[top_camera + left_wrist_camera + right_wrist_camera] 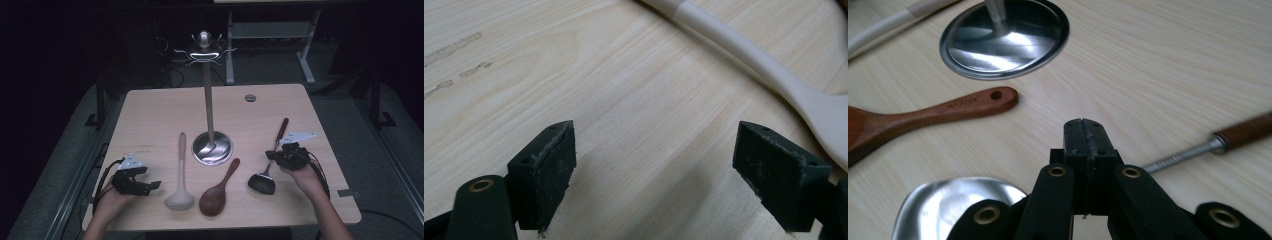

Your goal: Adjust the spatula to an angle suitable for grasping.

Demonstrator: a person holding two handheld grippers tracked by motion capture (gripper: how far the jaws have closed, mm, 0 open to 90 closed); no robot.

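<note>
The metal spatula (pixel 267 172) lies on the table (pixel 150 110), right of the steel hanging stand (pixel 210 145), its handle pointing away from the person. The right gripper (pixel 282 156) sits over the shank with its jaws clenched together. From above it is hard to tell whether they pinch the shank. The right gripper view settles it: the pads meet on nothing, and the shank (pixel 1183 155) and blade (pixel 948 200) pass just beneath them. So, as I judge it, nothing hangs on the stand yet, and the spatula, the wooden spoon (pixel 217 192) and the pale ladle (pixel 180 185) all remain to be hung. The left gripper (pixel 145 186) rests released, and its own view shows wide jaws beside the ladle.
</note>
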